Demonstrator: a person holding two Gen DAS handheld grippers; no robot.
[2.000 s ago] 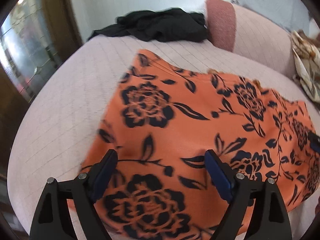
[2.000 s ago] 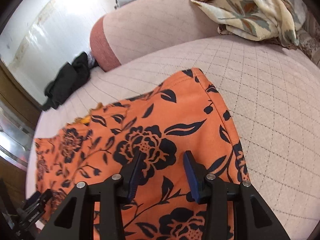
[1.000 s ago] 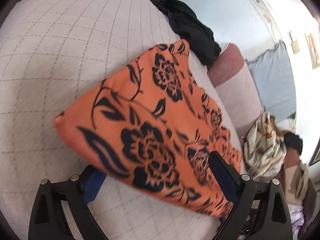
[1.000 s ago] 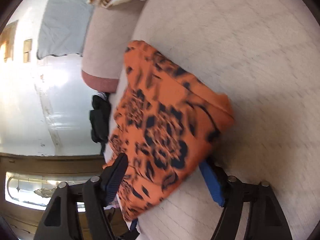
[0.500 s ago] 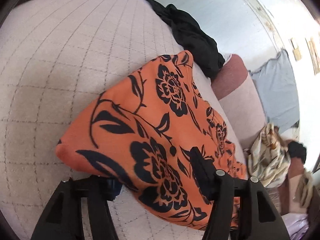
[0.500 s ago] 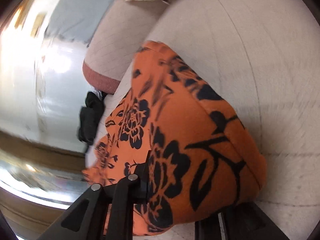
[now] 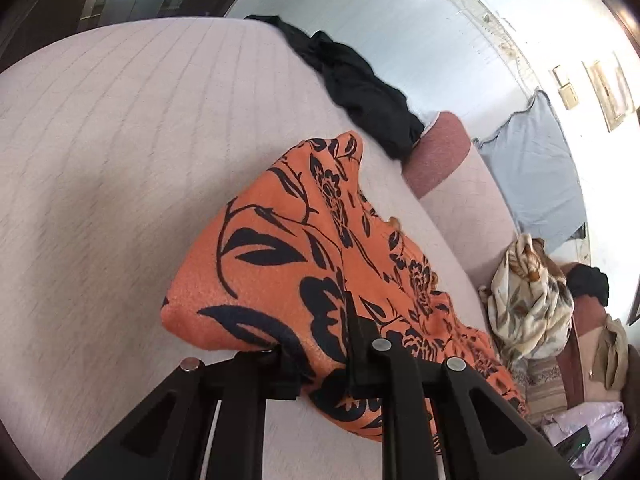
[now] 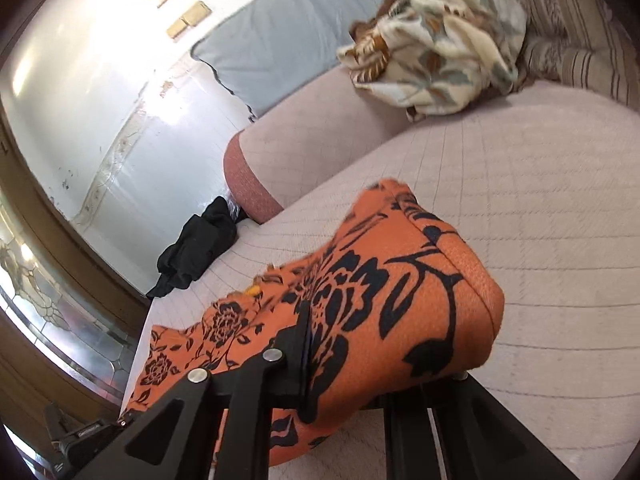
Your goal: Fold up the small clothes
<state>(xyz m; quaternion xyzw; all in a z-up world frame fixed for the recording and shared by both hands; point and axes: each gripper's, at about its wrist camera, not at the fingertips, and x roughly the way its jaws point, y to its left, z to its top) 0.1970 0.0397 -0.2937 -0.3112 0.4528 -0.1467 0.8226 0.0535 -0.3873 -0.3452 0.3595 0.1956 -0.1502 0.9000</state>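
An orange garment with black flowers [image 7: 304, 264] lies on the pale quilted sofa seat [image 7: 120, 140]. My left gripper [image 7: 320, 360] is shut on the garment's near left corner and lifts it a little off the seat. In the right wrist view the same garment [image 8: 392, 300] bulges over my right gripper [image 8: 340, 380], which is shut on its near right corner. The cloth hides most of the right gripper's right finger. The rest of the garment trails flat between the two grippers.
A black garment [image 7: 360, 84] lies at the seat's far end by the pink armrest [image 7: 436, 152]. A cream floral cloth [image 8: 440, 40] is heaped on the sofa back. A grey-blue cushion [image 7: 528, 168] leans on the wall. Lilac cloth [image 7: 588, 428] lies low right.
Both grippers, open over the flat garment two seconds ago, dropped to its near corners, closed on the cloth and have raised the corners off the seat.
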